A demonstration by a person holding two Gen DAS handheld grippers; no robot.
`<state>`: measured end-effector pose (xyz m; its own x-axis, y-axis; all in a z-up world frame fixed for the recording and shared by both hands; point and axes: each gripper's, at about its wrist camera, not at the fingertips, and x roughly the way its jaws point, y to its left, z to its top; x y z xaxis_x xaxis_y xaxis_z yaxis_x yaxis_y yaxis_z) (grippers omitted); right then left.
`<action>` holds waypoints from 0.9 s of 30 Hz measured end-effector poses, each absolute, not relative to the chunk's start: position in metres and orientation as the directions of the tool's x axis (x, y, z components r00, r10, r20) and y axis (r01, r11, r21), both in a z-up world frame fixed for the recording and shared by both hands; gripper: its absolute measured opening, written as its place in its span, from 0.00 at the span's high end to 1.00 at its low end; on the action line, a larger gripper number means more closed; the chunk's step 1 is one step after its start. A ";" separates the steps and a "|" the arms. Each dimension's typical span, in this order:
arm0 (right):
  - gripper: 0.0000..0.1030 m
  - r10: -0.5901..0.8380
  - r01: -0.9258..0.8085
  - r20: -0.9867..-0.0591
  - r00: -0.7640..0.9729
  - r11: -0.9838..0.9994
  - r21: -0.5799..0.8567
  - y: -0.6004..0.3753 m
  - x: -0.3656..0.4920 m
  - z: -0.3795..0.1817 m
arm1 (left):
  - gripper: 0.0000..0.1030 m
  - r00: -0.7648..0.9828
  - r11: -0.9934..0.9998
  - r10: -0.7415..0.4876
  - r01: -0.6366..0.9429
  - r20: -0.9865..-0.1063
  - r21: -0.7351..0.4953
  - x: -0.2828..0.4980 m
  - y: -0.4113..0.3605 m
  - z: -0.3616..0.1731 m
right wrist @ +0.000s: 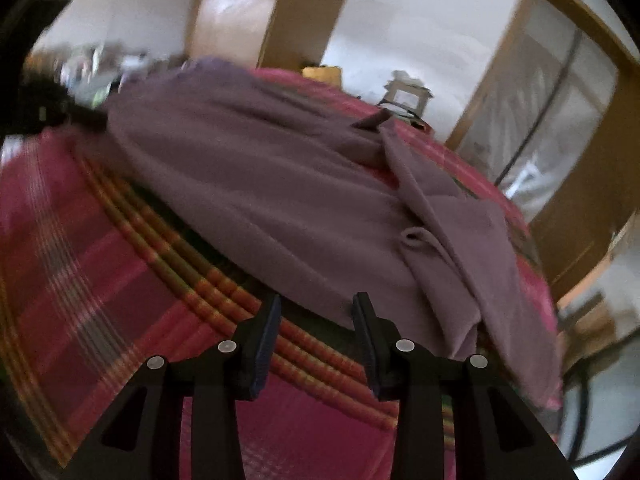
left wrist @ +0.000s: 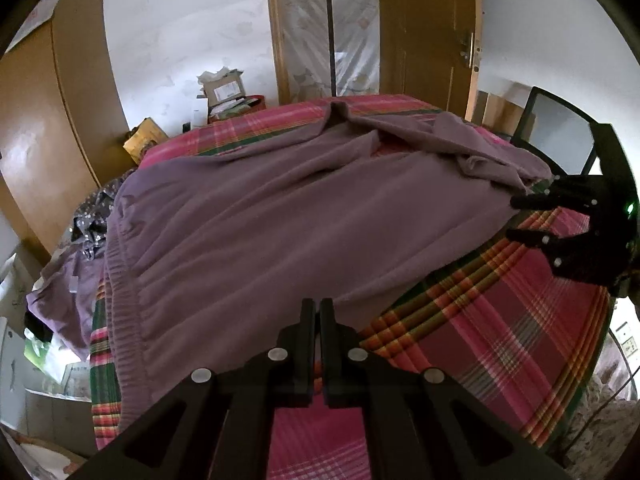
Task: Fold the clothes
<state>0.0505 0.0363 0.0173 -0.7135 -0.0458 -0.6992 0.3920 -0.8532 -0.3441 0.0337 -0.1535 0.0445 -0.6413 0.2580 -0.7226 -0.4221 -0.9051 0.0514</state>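
- Mauve knit garment (left wrist: 280,216), soft fleece-like fabric with a ribbed hem, lies spread across a bed covered in a pink, green and orange plaid bedspread (left wrist: 500,320).
- The ribbed hem (left wrist: 120,280) sits at the left edge of the bed in the left wrist view; the far end of the garment is bunched into folds (left wrist: 472,148).
- Left hand-held gripper (left wrist: 316,312): jaws clenched with only a thin slit between them, tips just at the near edge of the garment; no cloth visibly caught between them.
- Right hand-held gripper (right wrist: 316,312): jaws released, wide gap, hovering over the bedspread just short of the garment's edge (right wrist: 320,304). It also shows in the left wrist view (left wrist: 516,218), beside the garment's right corner.
- Right wrist view is motion-blurred; a rolled fold (right wrist: 412,236) is visible on the garment.
- Behind the bed: white wall, wooden door (left wrist: 424,28), cardboard boxes (left wrist: 224,88).
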 end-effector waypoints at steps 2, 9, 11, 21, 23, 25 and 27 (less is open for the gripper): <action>0.61 -0.041 0.407 -0.703 -0.710 -0.838 -0.363 0.035 0.046 0.015 | 0.98 -0.640 -0.905 0.262 -0.422 -0.722 0.046 0.034 -0.154 0.045; 0.61 -0.043 0.431 -0.710 -0.703 -0.820 -0.377 0.035 0.031 0.013 | 0.98 -0.635 -0.905 0.272 -0.423 -0.723 0.031 0.035 -0.157 0.046; 0.61 -0.048 0.447 -0.719 -0.694 -0.811 -0.377 0.035 0.028 0.014 | 0.98 -0.633 -0.904 0.270 -0.425 -0.725 0.034 0.036 -0.155 0.046; 0.90 -0.134 0.512 -0.745 -0.653 -0.803 -0.305 0.036 0.036 0.014 | 0.98 -0.631 -0.906 0.267 -0.422 -0.728 0.034 0.039 -0.152 0.047; 0.92 -0.143 0.504 -0.743 -0.653 -0.814 -0.287 0.039 0.037 0.015 | 0.97 -0.625 -0.903 0.263 -0.427 -0.735 0.040 0.040 -0.150 0.045; 0.93 -0.161 0.489 -0.744 -0.648 -0.837 -0.244 0.044 0.036 0.018 | 0.96 -0.620 -0.900 0.254 -0.433 -0.742 0.053 0.041 -0.146 0.042; 0.93 -0.185 0.467 -0.740 -0.647 -0.863 -0.193 0.051 0.034 0.022 | 0.94 -0.618 -0.886 0.258 -0.457 -0.742 0.072 0.046 -0.140 0.041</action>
<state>0.0340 0.0506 0.0225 -0.6472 -0.1850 -0.7396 0.4668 -0.8632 -0.1925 0.0461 -0.1400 0.0410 -0.6184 0.2585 -0.7421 -0.4571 -0.8865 0.0722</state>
